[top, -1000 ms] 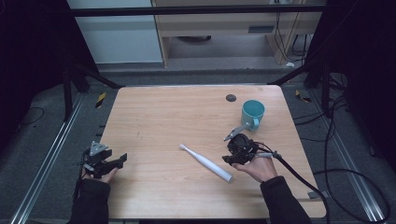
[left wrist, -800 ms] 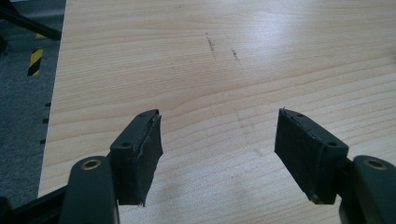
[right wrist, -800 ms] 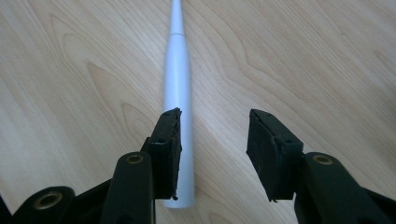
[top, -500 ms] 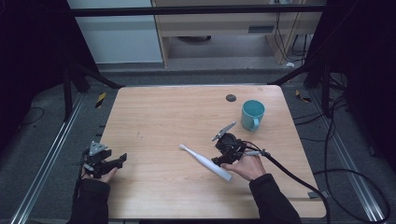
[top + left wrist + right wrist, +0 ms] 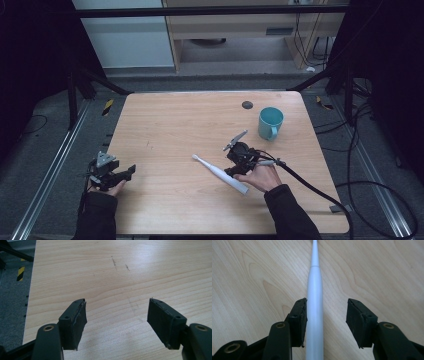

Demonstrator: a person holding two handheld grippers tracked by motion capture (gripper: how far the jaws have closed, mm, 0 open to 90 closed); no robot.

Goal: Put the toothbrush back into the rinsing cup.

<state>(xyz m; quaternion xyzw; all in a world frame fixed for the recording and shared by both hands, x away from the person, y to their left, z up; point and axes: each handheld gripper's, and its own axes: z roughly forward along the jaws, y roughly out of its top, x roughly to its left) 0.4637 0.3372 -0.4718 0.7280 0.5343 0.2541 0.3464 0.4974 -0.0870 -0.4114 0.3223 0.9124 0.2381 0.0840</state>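
Note:
A white toothbrush [image 5: 215,172] lies slantwise on the wooden table [image 5: 170,115], head toward the far left. My right gripper [image 5: 231,171] hangs over its thick handle, pointing down. In the right gripper view the toothbrush [image 5: 314,302] runs up between the jaws, close against the left pad [image 5: 298,315] and apart from the right one. The right gripper [image 5: 326,302] is open; its jaws have just been opening, and nothing is pressed. My left gripper [image 5: 129,172] rests at the table's near left edge, and in its own view the left gripper [image 5: 117,302] stands open over bare wood.
A teal mug [image 5: 270,121] stands upright behind and to the right of the right hand. A small dark round spot [image 5: 247,104] marks the table farther back. The right gripper's cable [image 5: 305,182] trails off toward the near right.
The right hand has moved left, from beside the mug to over the toothbrush handle. The left hand has kept still.

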